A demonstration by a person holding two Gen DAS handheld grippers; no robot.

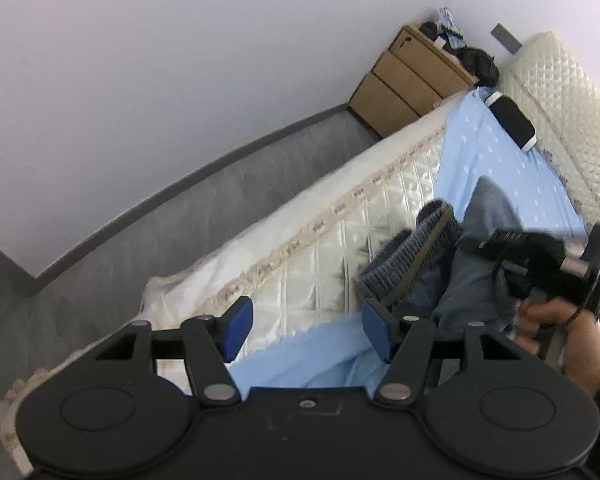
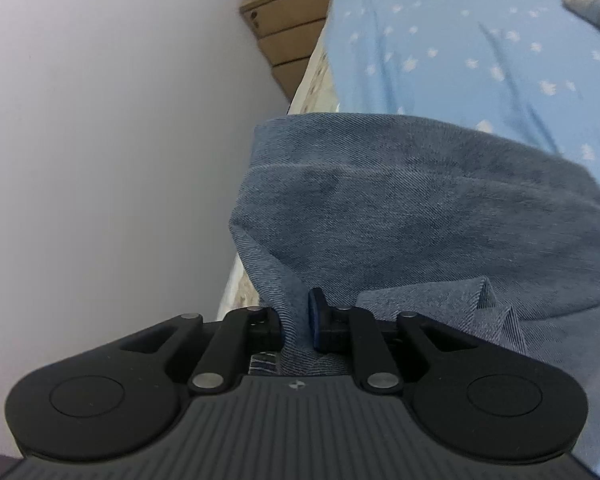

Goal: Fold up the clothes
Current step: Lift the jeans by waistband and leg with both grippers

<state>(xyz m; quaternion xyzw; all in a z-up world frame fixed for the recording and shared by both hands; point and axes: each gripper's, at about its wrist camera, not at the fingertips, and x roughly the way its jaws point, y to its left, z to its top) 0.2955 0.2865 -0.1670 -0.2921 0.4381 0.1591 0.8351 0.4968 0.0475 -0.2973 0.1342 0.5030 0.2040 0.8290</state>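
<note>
Two grippers, one garment: your right gripper (image 2: 296, 322) pinches a fold of the denim jeans (image 2: 420, 208) lying on the blue sheet (image 2: 460, 40); your left gripper (image 1: 306, 330) gapes empty, waistband (image 1: 410, 248) just ahead-right of its jaws

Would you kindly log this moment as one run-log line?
stage: folding on bed | left gripper: open, empty | right gripper: pinching denim garment fold | garment: draped over mattress edge
</note>
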